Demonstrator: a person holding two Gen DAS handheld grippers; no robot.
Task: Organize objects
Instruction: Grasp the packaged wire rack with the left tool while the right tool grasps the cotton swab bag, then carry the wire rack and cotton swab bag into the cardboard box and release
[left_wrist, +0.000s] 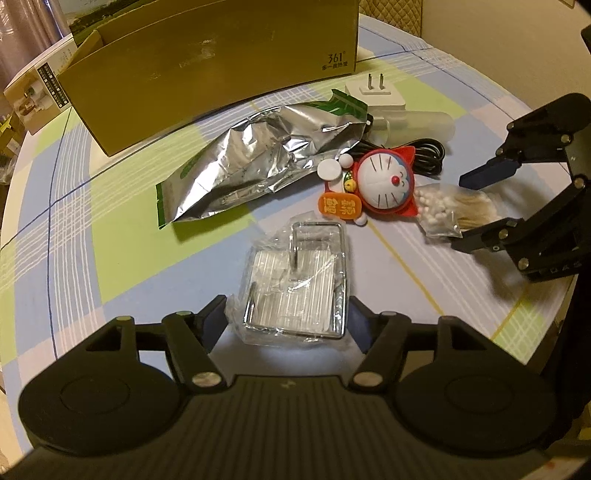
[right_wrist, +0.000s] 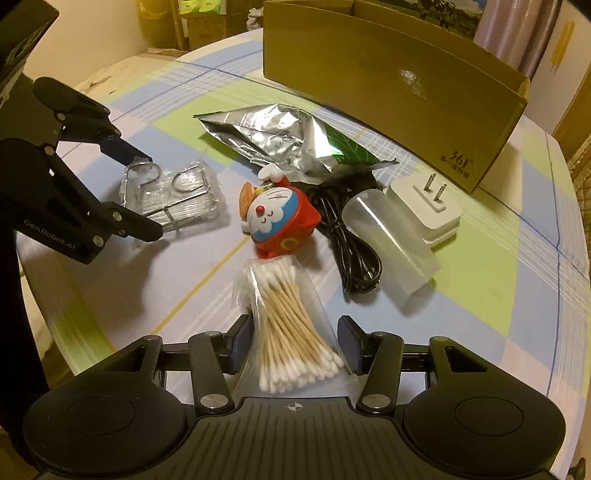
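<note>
Both hand-held grippers pointed steeply down. The left hand-held gripper (left_wrist: 288, 314) straddled the wrapped wire rack (left_wrist: 295, 284), jaws half-open. The right hand-held gripper (right_wrist: 293, 343) straddled the swab bag (right_wrist: 284, 325), lying lengthwise toward the toy (right_wrist: 277, 221).

Left gripper (left_wrist: 288, 317) tilted down, jaws partly apart. Right gripper (right_wrist: 295, 343) tilted down too, jaws partly apart. Both side by side.

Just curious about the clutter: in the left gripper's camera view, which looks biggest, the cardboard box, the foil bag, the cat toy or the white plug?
1. cardboard box
2. foil bag
3. cat toy
4. white plug, though it lies farther away, so this is unsure.
</note>
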